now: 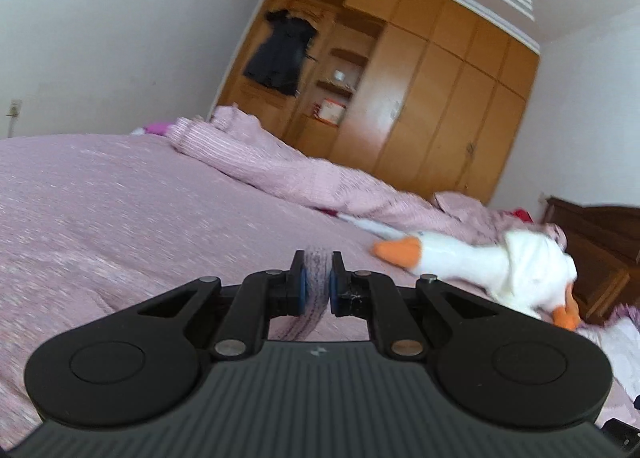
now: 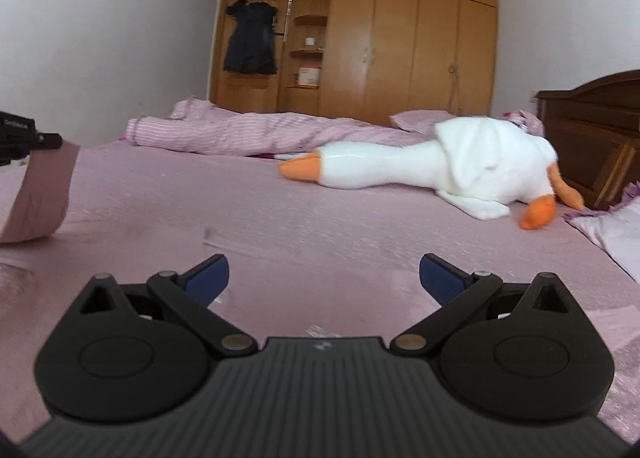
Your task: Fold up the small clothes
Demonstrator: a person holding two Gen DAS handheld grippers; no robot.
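A small pink garment [image 1: 306,320] is pinched between the blue pads of my left gripper [image 1: 318,278], which is shut on its edge. In the right wrist view the same garment [image 2: 40,193] hangs as a broad pink band from the left gripper [image 2: 24,135] at the far left, its lower end resting on the bed. My right gripper [image 2: 324,276] stands open low over the pink bedspread [image 2: 320,225], with nothing between its fingers. How much of the garment lies below either gripper is hidden.
A white plush goose [image 2: 440,169] with an orange beak lies on the right of the bed. A rumpled pink striped quilt [image 2: 240,133] runs along the far side. Behind it stands a wooden wardrobe [image 2: 400,37] with a black garment [image 2: 250,37] hanging. A dark headboard [image 2: 592,137] is at the right.
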